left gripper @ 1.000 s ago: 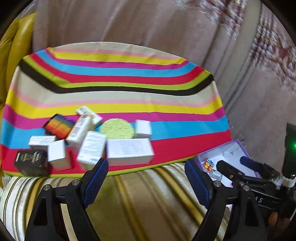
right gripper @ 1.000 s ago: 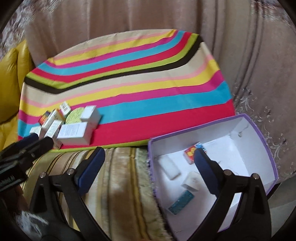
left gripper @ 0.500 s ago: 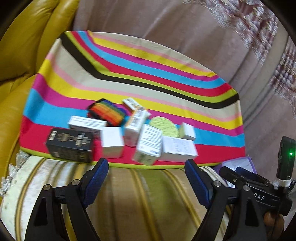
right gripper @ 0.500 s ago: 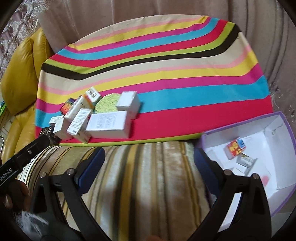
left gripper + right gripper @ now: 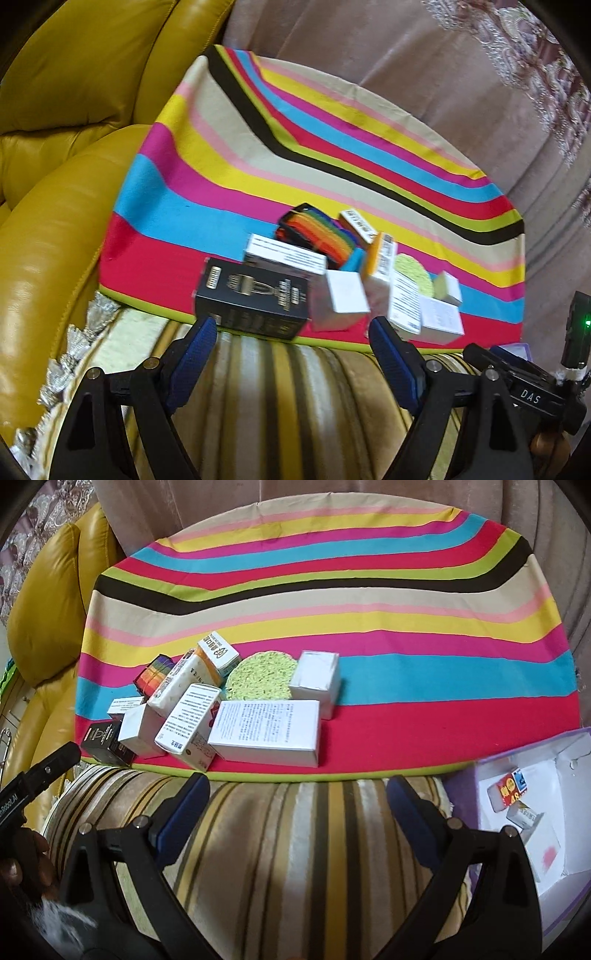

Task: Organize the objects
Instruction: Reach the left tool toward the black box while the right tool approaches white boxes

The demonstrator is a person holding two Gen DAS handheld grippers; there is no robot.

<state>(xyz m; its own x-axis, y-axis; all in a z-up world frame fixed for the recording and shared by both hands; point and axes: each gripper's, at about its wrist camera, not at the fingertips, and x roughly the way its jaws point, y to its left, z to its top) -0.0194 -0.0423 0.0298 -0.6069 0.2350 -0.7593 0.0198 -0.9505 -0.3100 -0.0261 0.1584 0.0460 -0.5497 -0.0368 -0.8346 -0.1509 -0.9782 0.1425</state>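
A heap of small boxes lies on the near edge of a striped cloth (image 5: pixel 369 587). In it are a black box (image 5: pixel 255 301), a flat white box (image 5: pixel 267 731), a white cube (image 5: pixel 343 301), a rainbow-striped box (image 5: pixel 317 236) and a round green sponge (image 5: pixel 260 675). My left gripper (image 5: pixel 291 350) hangs open just short of the black box and the white cube, nothing between its fingers. My right gripper (image 5: pixel 297 805) is open too, hovering over the striped cushion (image 5: pixel 280 849) just in front of the flat white box.
A purple-rimmed white box (image 5: pixel 535 812) at the right holds a few small items. A yellow leather armchair (image 5: pixel 74 110) stands left of the cloth. Curtains (image 5: pixel 443 74) hang behind. The other gripper (image 5: pixel 524 384) shows at the left wrist view's lower right edge.
Both grippers have swung to the left and a little lower. The pile of boxes now sits nearer and more central in both views, and the purple box has slid to the right edge.
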